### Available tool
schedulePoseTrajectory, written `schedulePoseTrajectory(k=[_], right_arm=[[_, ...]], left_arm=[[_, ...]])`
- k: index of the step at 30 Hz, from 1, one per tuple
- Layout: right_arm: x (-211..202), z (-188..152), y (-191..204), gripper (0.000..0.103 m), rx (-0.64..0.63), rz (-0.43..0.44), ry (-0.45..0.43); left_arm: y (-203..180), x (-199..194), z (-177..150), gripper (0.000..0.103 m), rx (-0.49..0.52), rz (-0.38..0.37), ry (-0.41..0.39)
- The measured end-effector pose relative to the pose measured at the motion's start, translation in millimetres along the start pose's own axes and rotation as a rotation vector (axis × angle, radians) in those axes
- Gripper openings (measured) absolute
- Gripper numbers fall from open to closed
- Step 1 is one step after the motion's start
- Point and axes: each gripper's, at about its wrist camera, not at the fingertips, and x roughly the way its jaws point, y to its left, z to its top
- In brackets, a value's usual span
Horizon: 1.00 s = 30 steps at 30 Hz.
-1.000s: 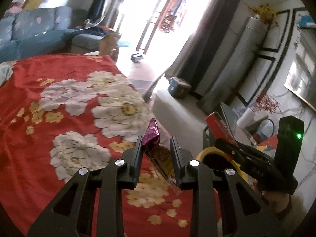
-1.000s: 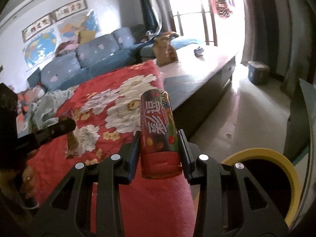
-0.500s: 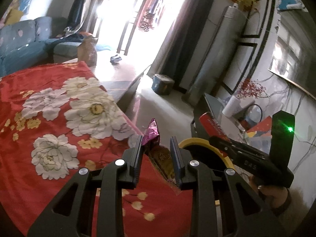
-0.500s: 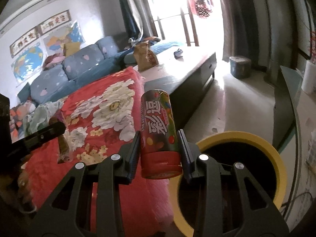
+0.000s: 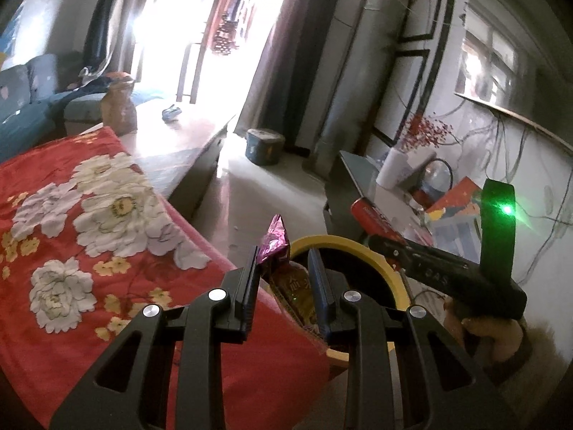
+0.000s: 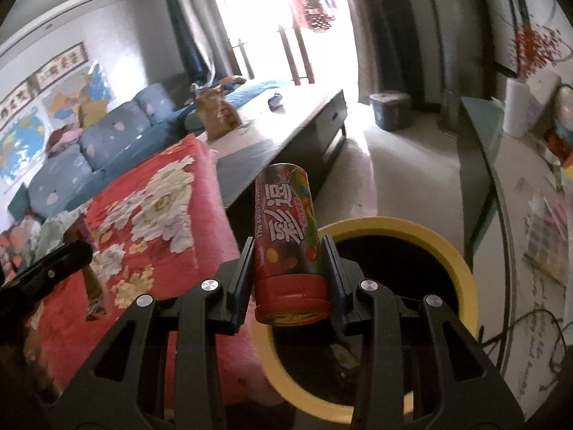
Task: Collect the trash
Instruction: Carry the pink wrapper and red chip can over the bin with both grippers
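Clamped in the left claw [image 5: 283, 279]: a crumpled purple-and-gold foil snack wrapper [image 5: 275, 242], held above the yellow-rimmed round black bin [image 5: 379, 251]. Gripped by the right claw [image 6: 289, 268]: a red-capped cylindrical candy tube [image 6: 286, 236], tilted downward over the bin's rim beside the red floral blanket [image 6: 150, 208].

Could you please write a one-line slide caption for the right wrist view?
Right gripper holds a candy tube over the yellow-rimmed bin beside a red floral blanket.

Candy tube [image 6: 286, 236]: "The color", large Chinese characters.
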Motion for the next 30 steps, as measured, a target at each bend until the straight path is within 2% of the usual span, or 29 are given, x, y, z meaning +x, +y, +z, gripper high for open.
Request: schedulePoseTrajectory(k=[18, 30], right_arm=[[-14.8, -8.7, -55.4, 0.030, 0.114, -0.108, -0.024], [-10.4, -10.6, -78.7, 0.028, 0.171, -0.124, -0.013]], left_arm=[[-64.2, 33.2, -11.8, 0.026, 0.139, -0.085, 0.057], [-90.6, 65.5, -25.8, 0.026, 0.193, -0.122, 0.112]])
